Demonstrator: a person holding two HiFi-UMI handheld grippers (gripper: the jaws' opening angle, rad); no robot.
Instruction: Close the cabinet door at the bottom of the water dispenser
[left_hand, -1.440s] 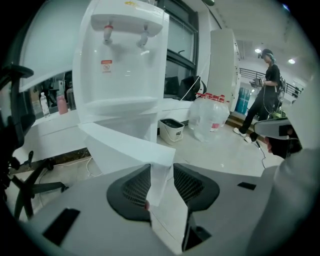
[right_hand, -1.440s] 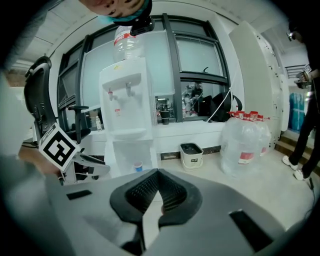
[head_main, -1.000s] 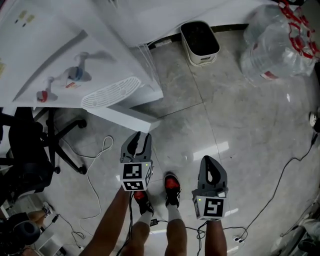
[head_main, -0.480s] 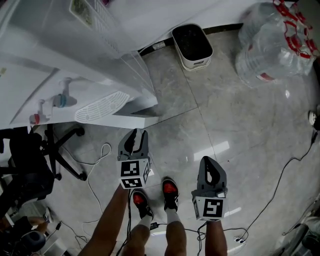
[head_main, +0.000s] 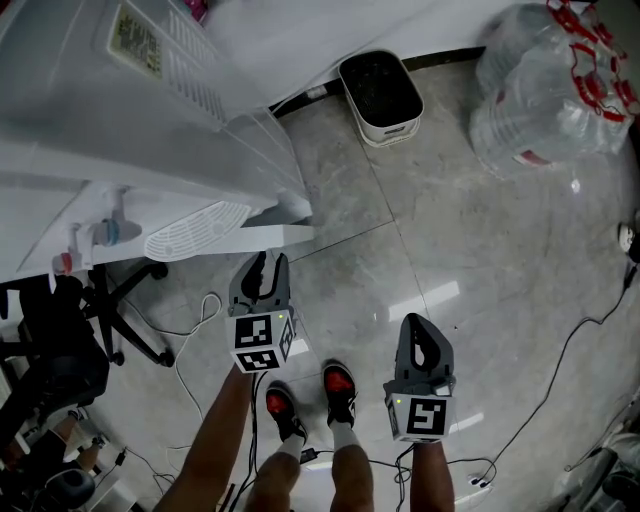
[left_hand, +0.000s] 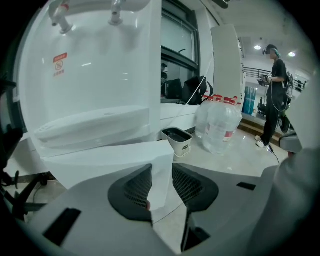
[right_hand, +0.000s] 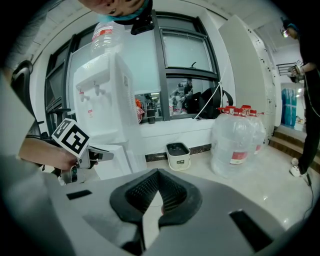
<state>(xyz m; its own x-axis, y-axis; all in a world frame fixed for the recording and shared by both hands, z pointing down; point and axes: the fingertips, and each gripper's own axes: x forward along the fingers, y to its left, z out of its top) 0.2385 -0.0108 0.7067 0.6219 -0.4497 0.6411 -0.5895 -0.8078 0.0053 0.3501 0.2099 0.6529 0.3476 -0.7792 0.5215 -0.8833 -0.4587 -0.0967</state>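
The white water dispenser (head_main: 120, 110) fills the upper left of the head view, and its bottom cabinet door (head_main: 262, 237) swings out over the floor. My left gripper (head_main: 262, 270) points at the door's outer edge from just below it. I cannot tell if it touches the door. In the left gripper view the door panel (left_hand: 110, 160) lies close ahead. The left gripper (left_hand: 161, 172) is open, and the door's corner shows through the gap. My right gripper (head_main: 421, 338) hangs over bare floor to the right. The right gripper (right_hand: 159, 176) is shut and holds nothing.
A small waste bin (head_main: 380, 88) stands by the wall. Large water bottles (head_main: 555, 85) sit at the upper right. An office chair (head_main: 70, 330) and a loose cable (head_main: 190, 330) lie to the left. My feet (head_main: 340, 385) are between the grippers. Someone stands far off (left_hand: 275, 95).
The view has shifted so the dispenser looms larger at upper left. My left gripper has moved up and left, closer to the open door's edge. The right gripper looks unchanged.
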